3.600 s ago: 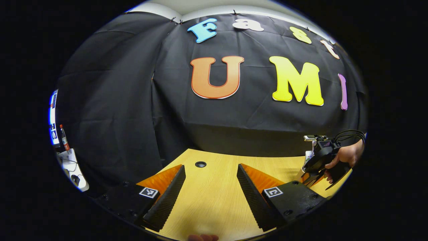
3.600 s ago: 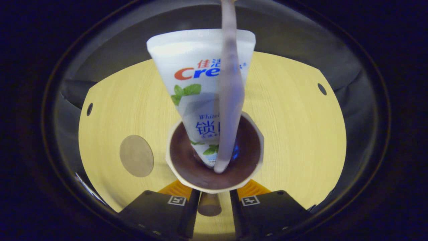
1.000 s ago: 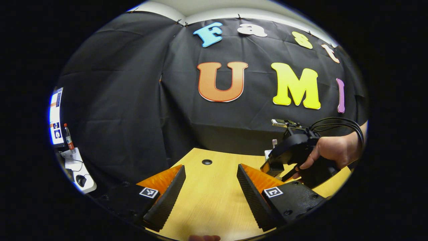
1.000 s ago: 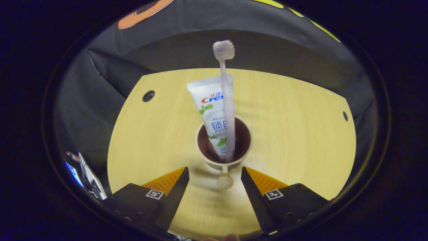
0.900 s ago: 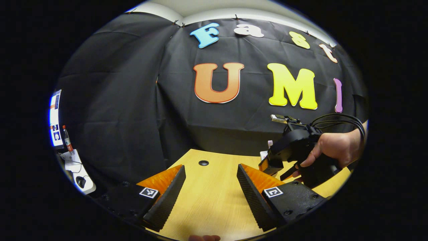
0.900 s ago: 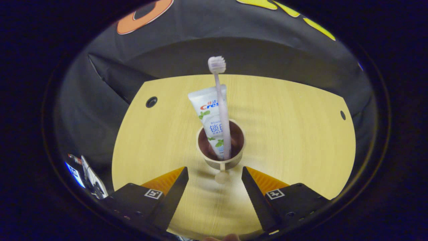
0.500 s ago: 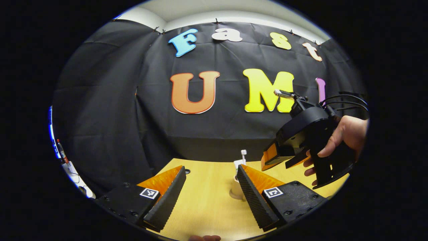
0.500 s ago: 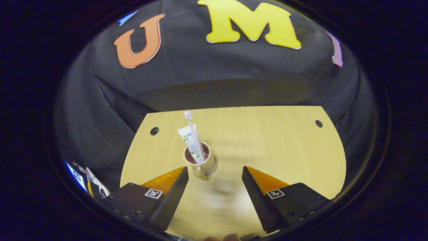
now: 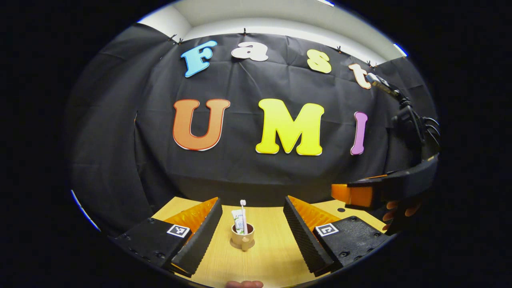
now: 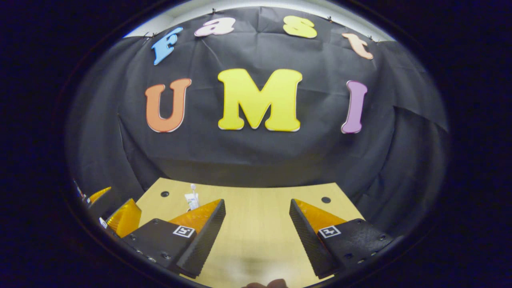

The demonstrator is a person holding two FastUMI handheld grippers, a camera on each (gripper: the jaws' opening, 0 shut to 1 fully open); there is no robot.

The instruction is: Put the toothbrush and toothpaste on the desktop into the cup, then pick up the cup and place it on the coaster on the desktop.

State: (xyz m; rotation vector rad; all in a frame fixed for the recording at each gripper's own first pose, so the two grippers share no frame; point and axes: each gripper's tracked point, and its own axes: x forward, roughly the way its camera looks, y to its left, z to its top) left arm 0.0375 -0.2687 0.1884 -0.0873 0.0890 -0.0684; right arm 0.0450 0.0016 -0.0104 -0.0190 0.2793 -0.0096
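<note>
A beige cup (image 9: 242,240) stands upright on the wooden desktop (image 9: 264,256), handle toward me, holding a white toothpaste tube (image 9: 238,221) and a pale toothbrush (image 9: 243,211), bristles up. In the left gripper view it appears between the fingers of my open left gripper (image 9: 252,202), farther off and untouched. My right gripper (image 10: 257,201) is open with nothing between its fingers. In the right gripper view the toothbrush (image 10: 193,195) and toothpaste tube (image 10: 191,201) rise behind my left finger, which hides the cup. The right gripper (image 9: 360,192) also hovers at the right of the left gripper view.
The desktop (image 10: 260,224) has small round holes near its back corners (image 10: 165,194) (image 10: 325,199). Black cloth walls close the booth behind and at the sides. Fingers of a hand (image 9: 400,210) hold the right gripper. The left gripper (image 10: 120,216) shows at the right gripper view's left edge.
My right gripper, shut on the cup's handle 3.6 s ago, has opened, backed away and tilted up. The left gripper view has swung until the cup lies between its fingers.
</note>
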